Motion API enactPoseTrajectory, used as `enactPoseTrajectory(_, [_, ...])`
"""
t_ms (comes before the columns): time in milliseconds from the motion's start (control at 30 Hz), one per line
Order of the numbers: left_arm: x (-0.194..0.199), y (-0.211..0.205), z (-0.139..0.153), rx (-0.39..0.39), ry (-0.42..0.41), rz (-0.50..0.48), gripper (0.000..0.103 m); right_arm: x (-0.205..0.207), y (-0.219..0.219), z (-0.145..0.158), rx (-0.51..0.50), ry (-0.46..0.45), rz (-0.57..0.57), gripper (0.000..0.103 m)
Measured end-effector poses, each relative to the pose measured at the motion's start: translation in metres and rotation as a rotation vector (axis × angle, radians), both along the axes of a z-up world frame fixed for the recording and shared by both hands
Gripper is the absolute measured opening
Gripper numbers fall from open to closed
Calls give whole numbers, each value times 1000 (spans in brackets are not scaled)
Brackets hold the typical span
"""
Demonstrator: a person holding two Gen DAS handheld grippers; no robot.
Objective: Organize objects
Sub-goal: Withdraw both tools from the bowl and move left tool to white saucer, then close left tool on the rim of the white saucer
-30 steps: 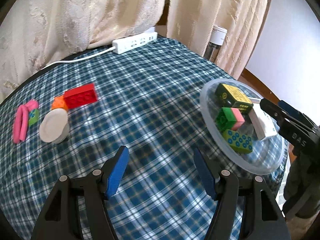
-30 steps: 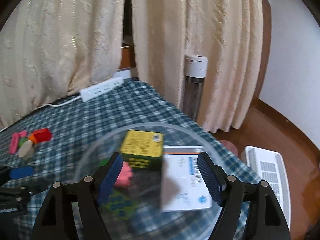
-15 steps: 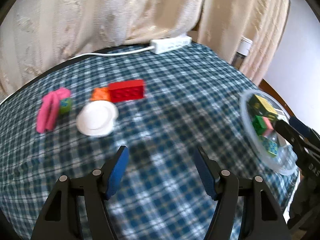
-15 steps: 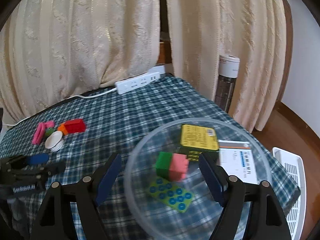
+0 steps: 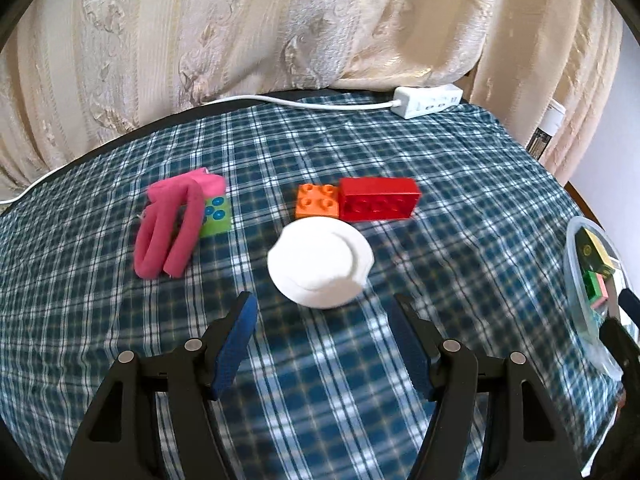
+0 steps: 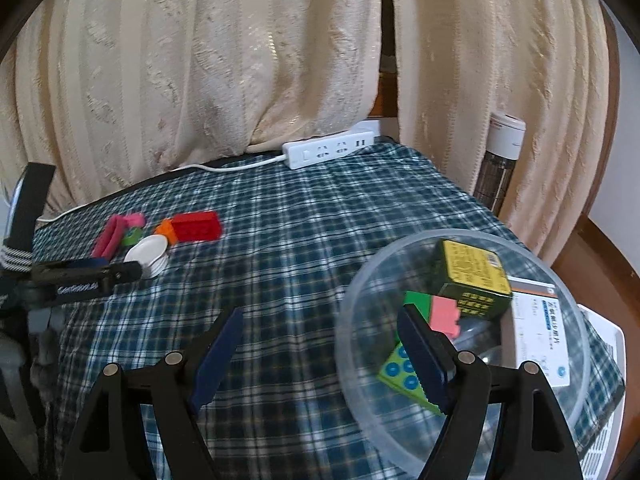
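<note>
Plainly the spread, empty left gripper point(image 5: 322, 312) has the shallow white round dish point(image 5: 320, 261) just ahead between its fingers; closing on that low rim risks slipping; the right gripper point(image 6: 320, 330), also spread, waits beside the clear plastic bowl point(image 6: 360, 280)

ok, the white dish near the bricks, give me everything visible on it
The white dish is small, round and shallow, with a thin flared rim; it looks like glazed ceramic or plastic, though blur hides detail. In the right wrist view it sits rim-up on a thicker base. It rests on the checked cloth, just in front of the orange brick and red brick, appearing close to or touching the orange one. The left gripper is open short of it, not touching.
</note>
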State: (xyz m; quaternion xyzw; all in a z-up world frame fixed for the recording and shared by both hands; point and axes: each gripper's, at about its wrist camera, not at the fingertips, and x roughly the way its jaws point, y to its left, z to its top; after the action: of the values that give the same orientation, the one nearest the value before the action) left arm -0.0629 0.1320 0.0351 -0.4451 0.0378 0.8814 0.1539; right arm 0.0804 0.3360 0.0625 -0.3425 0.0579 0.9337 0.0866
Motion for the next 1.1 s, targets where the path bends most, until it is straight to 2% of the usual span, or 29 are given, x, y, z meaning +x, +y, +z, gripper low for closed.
enactPoseTrajectory(333, [-18,4,-9,9,-20,-29,69,-10,-8,-9,-27,-31,36,83])
enactPoseTrajectory(733, [-35,9,-25,-19,-45,-35,69,-25,-15,-21,-45,-68,58,83])
enactPoseTrajectory(1100, [-38,7,-27,-13,-23,-44,66,-45,-24,-29,-71,-103,87,83])
